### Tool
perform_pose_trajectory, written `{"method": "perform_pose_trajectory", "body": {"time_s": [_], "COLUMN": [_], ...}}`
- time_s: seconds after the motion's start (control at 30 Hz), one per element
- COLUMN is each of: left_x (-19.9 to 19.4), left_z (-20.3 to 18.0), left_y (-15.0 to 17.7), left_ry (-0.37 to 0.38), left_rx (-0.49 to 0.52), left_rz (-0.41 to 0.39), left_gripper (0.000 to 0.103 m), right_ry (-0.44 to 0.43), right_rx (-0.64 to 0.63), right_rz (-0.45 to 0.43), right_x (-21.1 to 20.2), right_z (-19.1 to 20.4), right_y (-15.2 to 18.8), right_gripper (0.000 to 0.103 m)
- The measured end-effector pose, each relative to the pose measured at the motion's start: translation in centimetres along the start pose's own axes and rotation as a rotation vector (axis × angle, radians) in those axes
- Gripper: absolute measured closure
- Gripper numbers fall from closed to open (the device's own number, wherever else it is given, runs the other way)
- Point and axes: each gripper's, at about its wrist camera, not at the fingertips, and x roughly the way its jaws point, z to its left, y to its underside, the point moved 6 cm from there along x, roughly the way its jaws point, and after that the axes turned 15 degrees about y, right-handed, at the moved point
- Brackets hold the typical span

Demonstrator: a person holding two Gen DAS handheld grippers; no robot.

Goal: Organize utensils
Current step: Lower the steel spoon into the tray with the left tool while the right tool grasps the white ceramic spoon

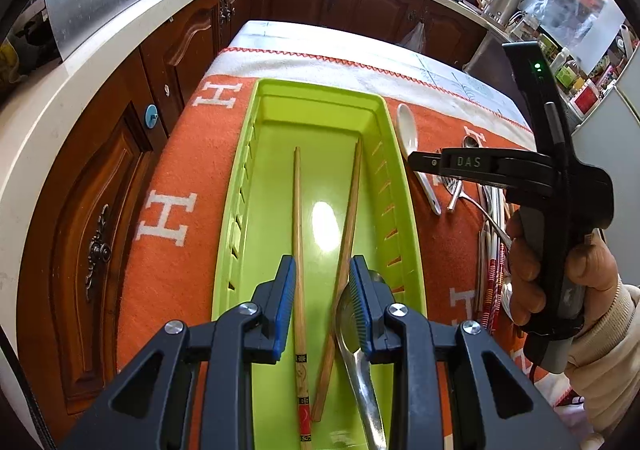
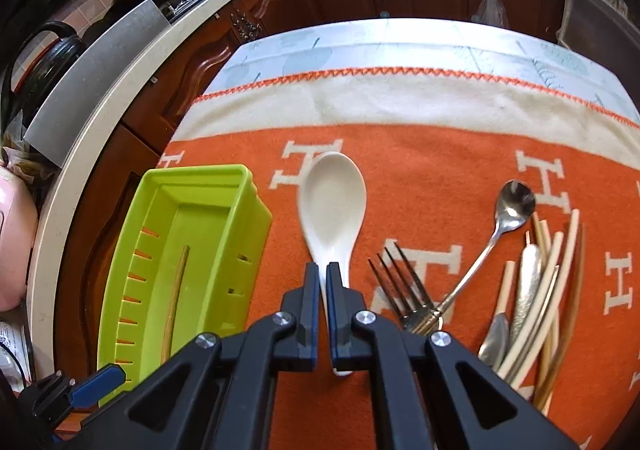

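Observation:
A lime green tray (image 1: 320,84) lies on the orange blanket and holds two wooden chopsticks (image 1: 297,210) and a metal spoon (image 1: 352,326). My left gripper (image 1: 322,270) hangs over the tray's near end, jaws apart, nothing pressed between the blue pads. To the right of the tray is a white ceramic spoon (image 2: 332,198). My right gripper (image 2: 323,270) is shut on its handle, and the bowl points away from me. The left wrist view shows the right gripper (image 1: 414,162) reaching over the white spoon (image 1: 408,126). I cannot tell whether the spoon is off the blanket.
Right of the white spoon lie a fork (image 2: 404,282), a metal teaspoon (image 2: 514,202) and a heap of pale chopsticks (image 2: 548,270) with other cutlery. The tray (image 2: 200,172) sits by the table's left edge. Wooden cabinets and a counter surround the table. A person's hand (image 1: 532,270) holds the right gripper.

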Motion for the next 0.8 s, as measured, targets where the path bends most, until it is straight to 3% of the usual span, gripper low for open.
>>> {"method": "perform_pose_trajectory", "body": {"time_s": [0.3,0.4,0.53,0.8], "left_x": [0.2,0.1,0.0,0.1], "left_z": [0.1,0.1,0.2,0.5], "left_y": [0.0,0.0,-0.1,0.0], "left_ry": [0.007,0.005,0.006,0.010], "left_rx": [-0.008,-0.010,-0.015,-0.022], "left_rz": [0.005,0.004,0.001,0.005], "left_gripper": [0.078,0.077,0.076,0.074], "right_ry": [0.034,0.035,0.043,0.116], "right_rx": [-0.031,-0.056,-0.099,-0.198], "right_rz": [-0.018,-0.029,-0.044,-0.085], "right_x": [-0.2,-0.5,-0.8,-0.3], "right_z": [0.1,0.1,0.1,0.9], "right_y": [0.2,0.4,0.9,1.2], "right_gripper": [0.097,0.092,0.073,0.073]}}
